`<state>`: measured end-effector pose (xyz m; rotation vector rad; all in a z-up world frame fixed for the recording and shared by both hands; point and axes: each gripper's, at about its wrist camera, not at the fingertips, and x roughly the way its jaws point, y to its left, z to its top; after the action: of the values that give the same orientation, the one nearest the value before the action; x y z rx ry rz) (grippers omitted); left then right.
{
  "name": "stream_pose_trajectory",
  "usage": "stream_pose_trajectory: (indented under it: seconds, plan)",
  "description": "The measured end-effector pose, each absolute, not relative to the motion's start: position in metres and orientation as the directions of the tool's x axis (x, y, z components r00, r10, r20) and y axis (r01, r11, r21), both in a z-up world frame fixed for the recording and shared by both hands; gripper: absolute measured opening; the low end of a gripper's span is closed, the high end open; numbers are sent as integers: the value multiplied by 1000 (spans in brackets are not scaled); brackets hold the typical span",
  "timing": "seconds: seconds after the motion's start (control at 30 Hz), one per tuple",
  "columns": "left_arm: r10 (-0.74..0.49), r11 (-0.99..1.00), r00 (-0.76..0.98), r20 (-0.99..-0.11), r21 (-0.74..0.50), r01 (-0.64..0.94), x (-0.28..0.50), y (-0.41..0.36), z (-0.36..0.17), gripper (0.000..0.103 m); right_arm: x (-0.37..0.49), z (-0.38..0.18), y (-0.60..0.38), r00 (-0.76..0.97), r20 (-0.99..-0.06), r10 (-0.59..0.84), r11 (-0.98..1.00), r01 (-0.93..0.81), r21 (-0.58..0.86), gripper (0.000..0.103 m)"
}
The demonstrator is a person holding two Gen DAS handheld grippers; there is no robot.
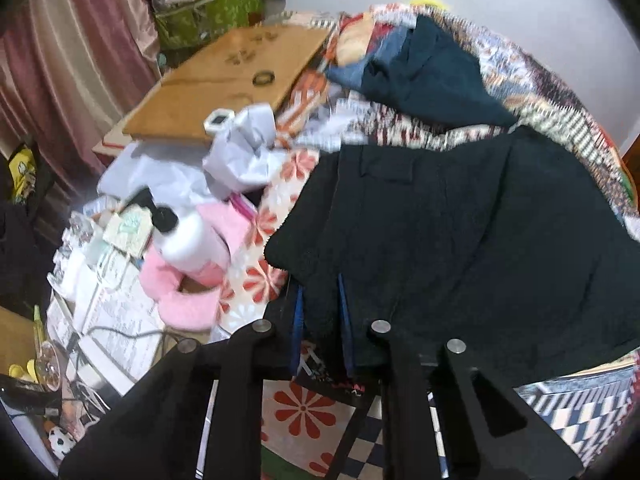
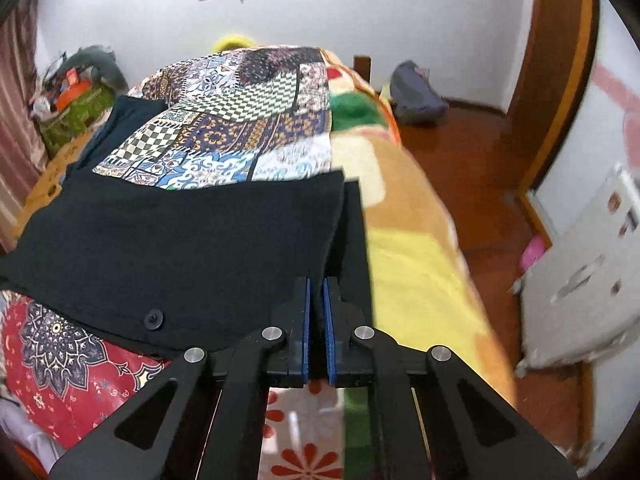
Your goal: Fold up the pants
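Two views, two different stories: only the left wrist cam shows the cluttered counter [image 1: 224, 80], and only the right one shows the button [image 2: 153, 317] on the pants [image 2: 180, 236]. They lie dark across the patchwork bed [image 2: 240, 120]. Left gripper [image 1: 320, 320] pinches their near left edge, right gripper [image 2: 317, 320] is clamped on the near right edge.

Your pants [image 2: 180, 240] lie spread across the bed [image 2: 420, 240], a second garment [image 1: 432, 76] behind them. Left of the bed stands a surface [image 1: 224, 80] with a bottle [image 1: 184, 240] before it. Each tongs [image 1: 320, 300] [image 2: 317, 300] grips the pants' near edge.
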<state>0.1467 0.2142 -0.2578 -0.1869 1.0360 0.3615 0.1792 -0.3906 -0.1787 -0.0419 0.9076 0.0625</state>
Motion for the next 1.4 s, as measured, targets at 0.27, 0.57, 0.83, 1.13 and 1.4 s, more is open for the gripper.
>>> stream_pose_trajectory:
  seconds: [0.27, 0.57, 0.83, 1.13, 1.4]
  plan:
    - [122, 925, 467, -876, -70, -373, 149, 237, -250, 17, 164, -172, -409, 608, -793, -18, 999, -24, -41, 5]
    - [92, 935, 371, -924, -48, -352, 146, 225, -300, 26, 160, -220, -408, 524, -852, -17, 1000, 7, -15, 6]
    - [153, 933, 373, -915, 8, -361, 144, 226, -265, 56, 165, -179, -394, 609, -792, -45, 996, -32, -81, 43]
    - [113, 967, 567, -816, -40, -251, 181, 190, -178, 80, 211, -143, -327, 681, -690, 246, 966, -230, 117, 49]
    - [-21, 994, 584, -811, -80, -75, 258, 130, -166, 89, 250, -154, -245, 580, -668, 467, 873, -420, 246, 49]
